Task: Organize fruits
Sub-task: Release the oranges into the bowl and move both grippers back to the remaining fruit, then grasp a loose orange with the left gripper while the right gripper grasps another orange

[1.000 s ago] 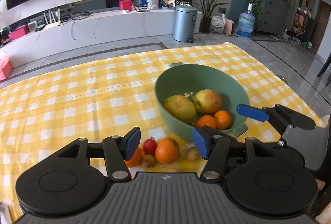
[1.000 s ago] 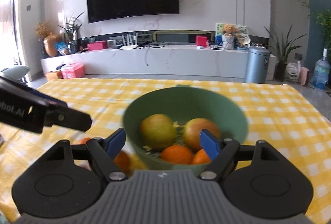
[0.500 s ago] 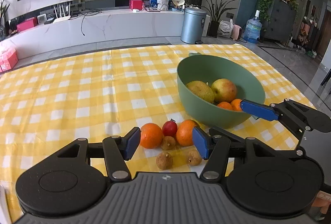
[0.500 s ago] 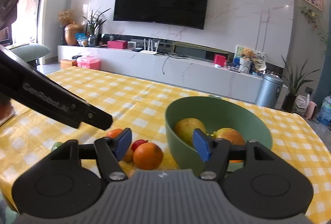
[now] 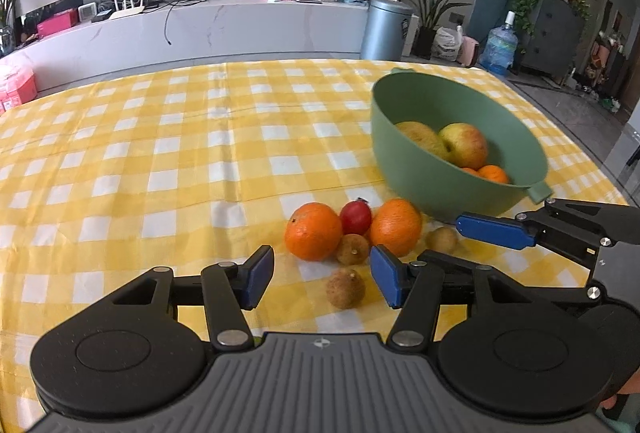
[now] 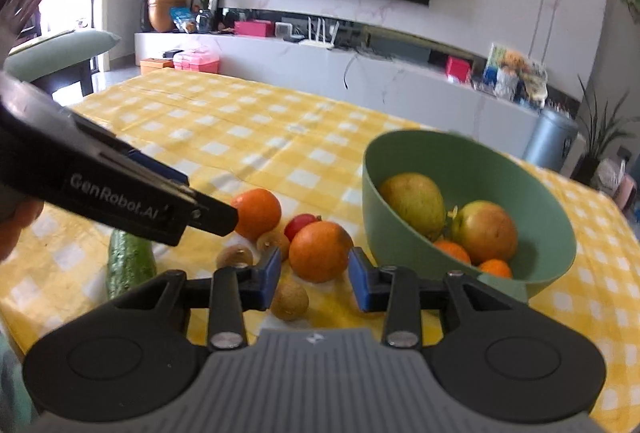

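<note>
My right gripper, jaws closing on nothing yet, lies directly before the nearer orange, while my left gripper hangs open beside it

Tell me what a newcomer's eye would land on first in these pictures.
First, the green bowl on the right of the yellow checked tablecloth, holding apples and small oranges. Next, the loose fruit beside it: two oranges, a small red fruit between them and brown longans in front. The right gripper, its jaws closing, lines up on the nearer orange, not touching it.
</note>
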Motion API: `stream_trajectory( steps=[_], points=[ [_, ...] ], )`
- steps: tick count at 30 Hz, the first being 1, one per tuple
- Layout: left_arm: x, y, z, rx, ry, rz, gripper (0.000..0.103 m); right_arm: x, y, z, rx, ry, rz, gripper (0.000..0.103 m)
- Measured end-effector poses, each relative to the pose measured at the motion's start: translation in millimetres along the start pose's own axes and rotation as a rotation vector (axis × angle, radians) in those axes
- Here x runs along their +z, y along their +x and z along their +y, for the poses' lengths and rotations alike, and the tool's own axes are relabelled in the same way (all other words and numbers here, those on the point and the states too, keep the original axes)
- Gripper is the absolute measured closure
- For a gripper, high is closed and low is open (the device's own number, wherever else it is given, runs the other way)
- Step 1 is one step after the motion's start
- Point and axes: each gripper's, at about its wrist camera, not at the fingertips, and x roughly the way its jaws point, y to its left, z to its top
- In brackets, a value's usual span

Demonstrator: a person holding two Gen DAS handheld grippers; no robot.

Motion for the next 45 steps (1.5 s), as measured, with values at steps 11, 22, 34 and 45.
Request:
stream_trajectory(
  steps=[11,22,34,45],
  points=[
    [4,22,11,-0.014,-0.113,-0.015,0.037,-8,30,-10,0.021,0.176,0.03,0.059],
    [6,38,22,-0.028,-0.218,-0.005,0.037,-9,42,-17,0.007,0.281,0.006,0.052],
    [5,44,24,-0.06,-0.246,0.008,0.054,-9,51,-20,0.029,0.275,0.026,0.057],
    [6,40,17,-0.024,-0.202,-0.015,0.056,-8,50,-18,0.024,0.246,0.027,0.061]
  ],
)
